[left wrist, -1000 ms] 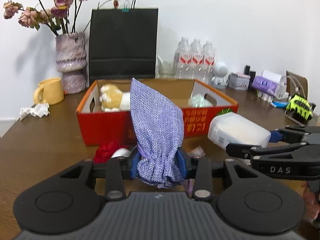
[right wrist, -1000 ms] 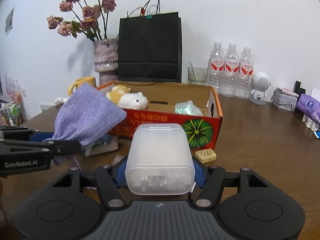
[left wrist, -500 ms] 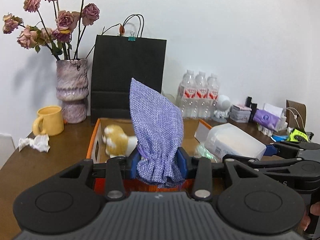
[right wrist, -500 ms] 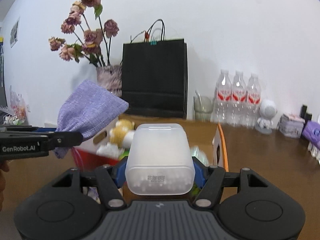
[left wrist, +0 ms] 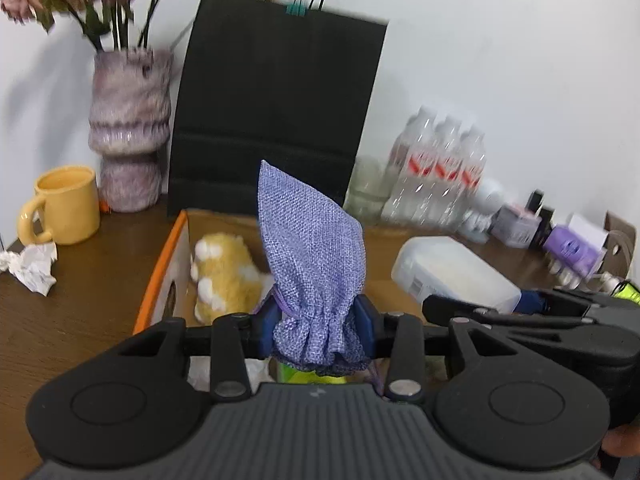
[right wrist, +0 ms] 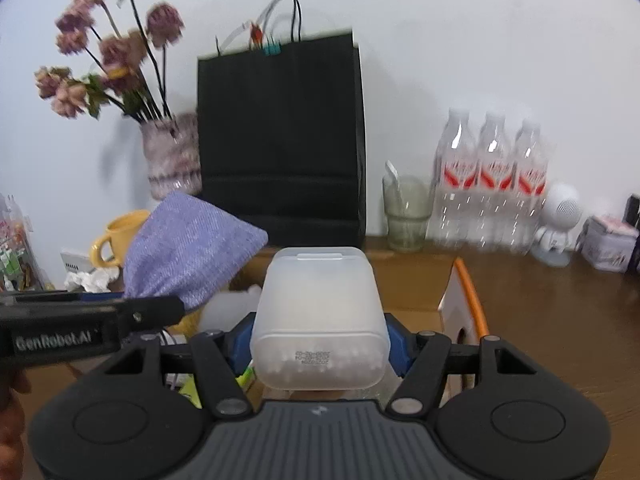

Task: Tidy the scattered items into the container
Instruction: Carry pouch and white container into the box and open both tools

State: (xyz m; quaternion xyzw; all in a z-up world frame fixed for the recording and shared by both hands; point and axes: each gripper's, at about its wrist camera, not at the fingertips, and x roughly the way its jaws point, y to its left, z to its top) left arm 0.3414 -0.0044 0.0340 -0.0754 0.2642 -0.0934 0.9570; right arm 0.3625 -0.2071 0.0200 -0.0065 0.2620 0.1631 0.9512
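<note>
Already the box (left wrist: 160, 280) holds some of the clutter: a plush toy (left wrist: 224, 276) lies against its left wall, and a few pale and green bits show under the grippers, too hidden to name. Two more items are on their way in. The left gripper (left wrist: 316, 328) is clenched on the gathered neck of a purple pouch (left wrist: 312, 256), whose body stands up above the jaws, over the box's interior. The right gripper (right wrist: 320, 344) grasps a frosted plastic case (right wrist: 320, 316) across its sides, and it too hangs above the open box, whose orange-edged right wall (right wrist: 464, 300) shows just beside it. Neither item is touching the box floor as far as can be seen, so both drops are still to be made. By my reading, the task is well under way but not finished: the pouch and case need releasing, and a crumpled paper (left wrist: 32, 268) lies on the table (left wrist: 80, 300) left of the box near the mug (left wrist: 64, 204); it may count as scattered too. Whether other loose items remain in front of the box cannot be told, since the grippers block that part of the table.
</note>
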